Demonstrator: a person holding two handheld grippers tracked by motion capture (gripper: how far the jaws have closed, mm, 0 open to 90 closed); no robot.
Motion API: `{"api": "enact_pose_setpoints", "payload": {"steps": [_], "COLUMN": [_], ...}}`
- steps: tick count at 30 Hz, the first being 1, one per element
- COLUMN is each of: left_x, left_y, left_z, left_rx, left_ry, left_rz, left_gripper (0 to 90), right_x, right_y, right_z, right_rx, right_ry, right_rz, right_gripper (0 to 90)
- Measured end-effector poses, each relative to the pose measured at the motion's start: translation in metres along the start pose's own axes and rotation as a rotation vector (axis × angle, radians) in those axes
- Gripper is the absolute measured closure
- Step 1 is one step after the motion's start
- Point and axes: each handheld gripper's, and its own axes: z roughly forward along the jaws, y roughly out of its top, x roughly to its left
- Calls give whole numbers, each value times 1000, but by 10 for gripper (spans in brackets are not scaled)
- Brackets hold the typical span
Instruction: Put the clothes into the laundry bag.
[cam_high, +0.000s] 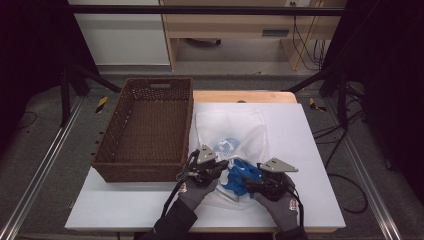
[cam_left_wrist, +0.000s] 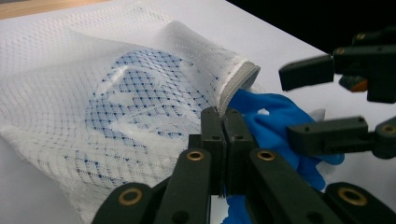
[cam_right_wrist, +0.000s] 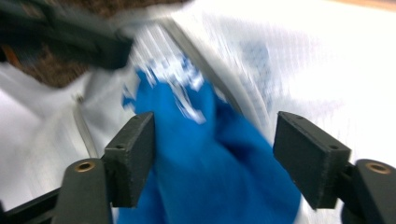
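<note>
A white mesh laundry bag (cam_high: 235, 131) lies on the white table (cam_high: 310, 150), with blue-and-white cloth inside (cam_left_wrist: 135, 88). A blue garment (cam_high: 241, 179) spills from its open mouth (cam_left_wrist: 238, 81) near the front. My left gripper (cam_left_wrist: 224, 119) is shut on the bag's zipper edge beside the opening (cam_high: 220, 167). My right gripper (cam_right_wrist: 215, 154) is open, its jaws standing either side of the blue garment (cam_right_wrist: 205, 158), and it also shows open at the right of the left gripper view (cam_left_wrist: 310, 105).
An empty brown wicker basket (cam_high: 147, 127) stands on the table's left, touching distance from the left hand. Bare white table lies right of the bag and along the front edge. Beyond the table are a wooden board and floor cables.
</note>
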Motion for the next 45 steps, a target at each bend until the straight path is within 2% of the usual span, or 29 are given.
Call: {"api": "enact_pose_setpoints", "payload": {"steps": [2, 4, 5, 7, 8, 9, 11, 15, 17, 18, 20, 25, 27, 29, 31, 32, 36, 39, 42, 45], "left_x": [0, -1, -1, -1, -1, -1, -2, -4, -8, -10, -13, -11, -8, -5, -4, -3, -1, -1, -1, -2], "left_y": [0, 0, 0, 0, 0, 1, 1, 4, 8, 11, 13, 8, 4, 1, 0, -1, 0, 0, 0, 0], "left_z": [1, 1, 1, 1, 1, 1, 1, -3, -6, -8, -10, -9, -7, -6, -6, -6, -7, -7, -6, -6], "left_rx": [2, 4, 4, 7, 7, 7, 3, -15, -30, -38, -49, -32, -23, -17, -15, -16, -19, -19, -21, -20], "left_ry": [1, 3, 2, 1, 1, 0, -1, -18, -19, -22, -28, -27, -25, -20, -17, -16, -12, -8, -9, -11], "left_rz": [1, 8, 8, 8, 8, 8, 4, 1, 11, 17, 21, 19, 10, 4, 2, -2, -7, -4, -6, 0], "left_gripper": [888, 888, 888, 888, 888, 888, 888, 888, 888, 888, 888, 888, 888, 888, 888, 888, 888, 888, 888, 888], "right_x": [-2, -1, 1, 4, 6, 6, 6, 18, 24, 27, 31, 23, 22, 22, 20, 19, 20, 20, 26, 32], "right_y": [-12, -18, -20, -21, -20, -20, -17, -3, 7, 12, 18, 14, 11, 12, 14, 14, 14, 8, -2, -10], "right_z": [9, 17, 21, 25, 26, 26, 25, 13, 14, 19, 32, 68, 73, 71, 63, 57, 27, 15, 24, 45], "right_rx": [48, 92, 109, 110, 118, 121, 126, 35, 6, 8, 12, 12, 33, 36, 33, 28, -35, -32, 15, 86], "right_ry": [19, 34, 31, 29, 19, 20, 23, 53, 78, 71, 40, -96, -108, -103, -78, -67, 15, 43, 66, 29], "right_rz": [12, 8, 1, -21, -29, -31, -26, -41, -41, -46, -51, -37, -38, -56, -43, -51, -31, -35, -27, -72], "right_gripper": [306, 387, 447, 604, 705, 760, 790, 793, 790, 787, 777, 731, 702, 651, 581, 548, 477, 406, 335, 263]}}
